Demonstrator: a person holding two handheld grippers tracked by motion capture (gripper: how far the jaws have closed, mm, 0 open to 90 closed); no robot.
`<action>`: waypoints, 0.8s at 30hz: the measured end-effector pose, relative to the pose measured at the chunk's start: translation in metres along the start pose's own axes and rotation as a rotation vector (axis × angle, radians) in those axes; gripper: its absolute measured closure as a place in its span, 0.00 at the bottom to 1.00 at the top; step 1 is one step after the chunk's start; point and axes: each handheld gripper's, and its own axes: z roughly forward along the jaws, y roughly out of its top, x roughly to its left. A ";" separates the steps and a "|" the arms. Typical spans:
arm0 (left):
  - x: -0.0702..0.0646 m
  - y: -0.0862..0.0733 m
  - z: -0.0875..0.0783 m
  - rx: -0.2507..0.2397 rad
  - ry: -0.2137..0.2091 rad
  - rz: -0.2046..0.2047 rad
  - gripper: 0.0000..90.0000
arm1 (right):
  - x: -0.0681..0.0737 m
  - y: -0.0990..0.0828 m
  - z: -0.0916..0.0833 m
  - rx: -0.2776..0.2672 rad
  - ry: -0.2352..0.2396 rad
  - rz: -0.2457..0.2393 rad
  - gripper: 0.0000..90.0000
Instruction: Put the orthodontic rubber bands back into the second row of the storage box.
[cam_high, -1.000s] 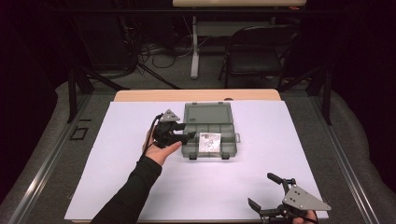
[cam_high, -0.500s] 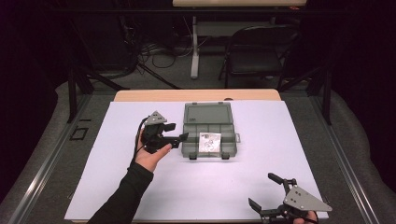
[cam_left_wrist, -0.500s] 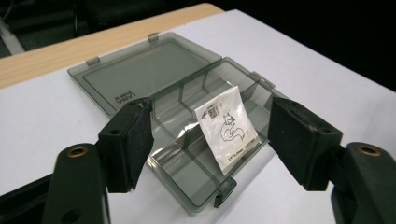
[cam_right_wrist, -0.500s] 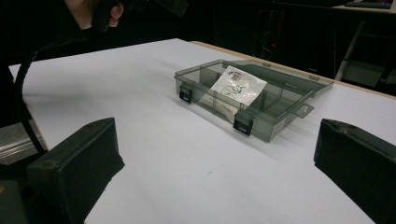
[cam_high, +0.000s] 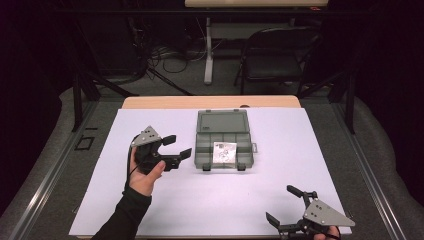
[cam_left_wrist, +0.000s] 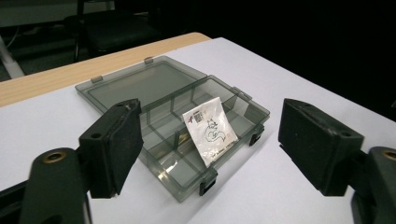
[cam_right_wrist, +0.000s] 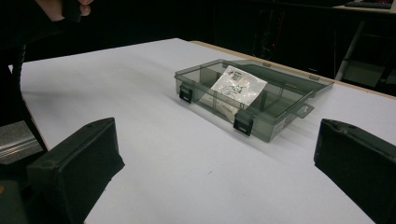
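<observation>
The high view looks forward and down from above my side of the desk (cam_high: 300, 150), taking in its whole white top and a chair (cam_high: 280, 55) beyond. My left tongs' (cam_left_wrist: 210, 140) camera sits low at the left, facing right, close to the open grey box (cam_left_wrist: 173, 121). My right tongs' (cam_right_wrist: 215, 163) camera looks from the near right corner, farther off. All three share that box.

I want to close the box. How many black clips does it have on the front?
2. One black clip sits at the left front corner of the open grey compartment box, the other clip at the right front corner. More could be hidden elsewhere.
</observation>
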 end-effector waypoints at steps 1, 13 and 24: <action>0.000 -0.002 -0.004 -0.004 -0.003 0.004 0.22 | 0.000 0.000 0.000 0.002 0.000 0.003 0.00; 0.007 -0.038 -0.046 -0.059 0.071 -0.020 0.17 | 0.000 0.000 0.000 0.001 -0.002 0.007 0.00; 0.001 -0.073 -0.065 -0.052 0.120 0.051 0.08 | 0.000 0.000 -0.001 0.005 -0.005 0.002 0.00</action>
